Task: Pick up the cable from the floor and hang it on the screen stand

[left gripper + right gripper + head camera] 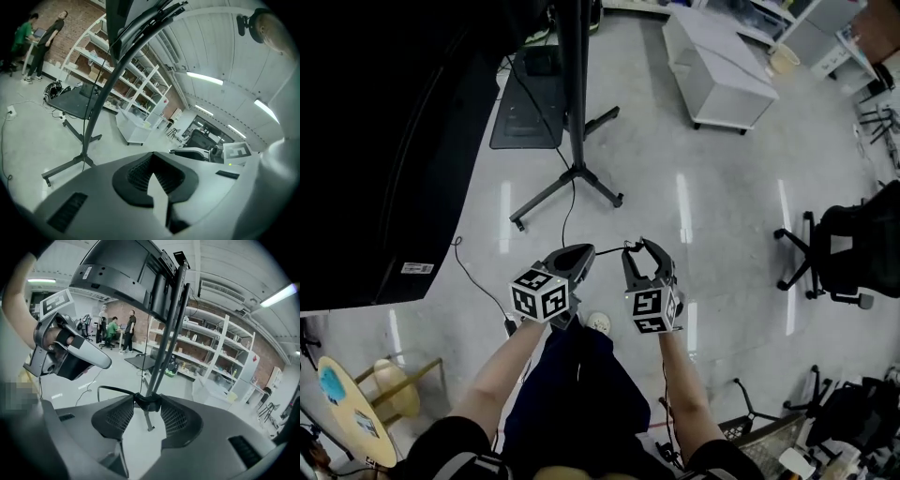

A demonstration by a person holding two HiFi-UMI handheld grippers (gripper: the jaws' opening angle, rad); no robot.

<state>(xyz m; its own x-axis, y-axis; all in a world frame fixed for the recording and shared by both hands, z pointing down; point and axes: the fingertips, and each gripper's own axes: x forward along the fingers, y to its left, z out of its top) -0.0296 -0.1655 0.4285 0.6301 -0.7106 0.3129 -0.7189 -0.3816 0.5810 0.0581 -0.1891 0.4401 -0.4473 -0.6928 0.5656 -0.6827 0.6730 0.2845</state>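
Observation:
The black cable has its thick end clamped between the pads of my right gripper. From there it loops off to the left and drops out of sight. In the head view the right gripper is held up in front of me, and a short run of cable stretches toward my left gripper beside it. The left gripper is shut, and nothing shows between its pads. The screen stand's black pole rises ahead on splayed legs. The dark screen hangs above and to the left.
A white cabinet stands far right of the stand, and a black office chair is at the right edge. A dark flat cart base lies behind the pole. A yellow round stool is near left. People stand by distant shelves.

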